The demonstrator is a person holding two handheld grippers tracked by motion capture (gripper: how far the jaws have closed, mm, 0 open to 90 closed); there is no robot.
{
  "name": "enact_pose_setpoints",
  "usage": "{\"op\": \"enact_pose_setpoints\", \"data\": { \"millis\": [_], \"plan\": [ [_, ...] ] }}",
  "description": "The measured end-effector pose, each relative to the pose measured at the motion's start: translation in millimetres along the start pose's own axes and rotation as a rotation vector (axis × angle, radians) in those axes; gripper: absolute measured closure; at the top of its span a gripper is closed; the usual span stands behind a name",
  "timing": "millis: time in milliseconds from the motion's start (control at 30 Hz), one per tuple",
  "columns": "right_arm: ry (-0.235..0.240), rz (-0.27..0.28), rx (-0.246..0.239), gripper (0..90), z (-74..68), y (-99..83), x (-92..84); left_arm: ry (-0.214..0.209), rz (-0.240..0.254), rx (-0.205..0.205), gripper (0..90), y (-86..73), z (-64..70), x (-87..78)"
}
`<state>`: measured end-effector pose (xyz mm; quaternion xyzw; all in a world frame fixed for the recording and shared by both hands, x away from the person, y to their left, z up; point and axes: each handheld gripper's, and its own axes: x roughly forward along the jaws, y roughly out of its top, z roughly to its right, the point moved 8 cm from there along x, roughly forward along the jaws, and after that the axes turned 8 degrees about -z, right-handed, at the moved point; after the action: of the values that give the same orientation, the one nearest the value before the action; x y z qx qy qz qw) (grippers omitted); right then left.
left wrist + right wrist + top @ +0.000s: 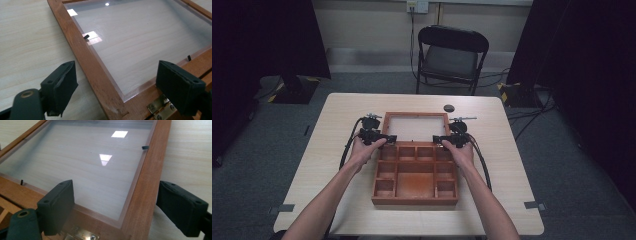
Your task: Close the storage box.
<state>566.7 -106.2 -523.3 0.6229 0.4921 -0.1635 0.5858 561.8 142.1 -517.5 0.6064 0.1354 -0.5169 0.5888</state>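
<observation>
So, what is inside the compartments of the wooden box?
In the high view the wooden box lies open, and its compartments look empty. The row nearest the lid is partly covered by both hands, so its contents cannot be fully checked.

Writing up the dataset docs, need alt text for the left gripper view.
The left gripper, jaws open, straddles the near corner of a wooden-framed clear lid lying flat on a light wood table. One jaw sits outside the frame over the table, the other over the pane's hinged edge, beside a brass hinge.
</observation>
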Motion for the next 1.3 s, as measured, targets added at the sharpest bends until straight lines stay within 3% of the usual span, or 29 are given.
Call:
{"op": "enact_pose_setpoints", "data": {
  "millis": [133, 267, 400, 533, 700, 1000, 1133, 1300],
  "plan": [
    [0.009, 0.0, -0.005, 11.6, 0.5, 0.7, 2.4, 0.012, -0.013, -0.022, 15.9, 1.1, -1.2, 5.6],
    [0.047, -0.013, 0.027, 10.6, 2.4, 0.4, 4.7, -0.026, -0.017, -0.059, 12.3, 1.8, -1.0, 10.7],
    [0.092, -0.023, 0.042, 10.5, 3.7, 0.6, 7.7, -0.022, -0.023, -0.066, 5.1, 2.1, -3.5, 14.3],
    [0.106, -0.024, 0.042, 11.1, 3.8, 0.9, 8.4, -0.063, -0.036, -0.079, 4.3, 2.8, -0.5, 18.6],
    [0.105, -0.012, 0.035, 11.3, 4.0, 0.4, 8.2, -0.069, -0.043, -0.087, 0.9, 3.1, 0.6, 21.3],
    [0.11, 0.021, 0.051, 15.6, 6.1, -0.3, 7.2, -0.162, -0.05, -0.139, 0.3, 1.5, -1.3, 26.8],
    [0.109, 0.02, 0.047, 15.5, 6.2, 0.0, 7.3, -0.159, -0.04, -0.125, 1.3, 2.8, 1.7, 27.5],
    [0.104, 0.041, 0.023, 15.6, 5.3, 0.8, 6.7, -0.184, -0.054, -0.135, 4.1, 2.1, 2.9, 24.9]
  ]
}}
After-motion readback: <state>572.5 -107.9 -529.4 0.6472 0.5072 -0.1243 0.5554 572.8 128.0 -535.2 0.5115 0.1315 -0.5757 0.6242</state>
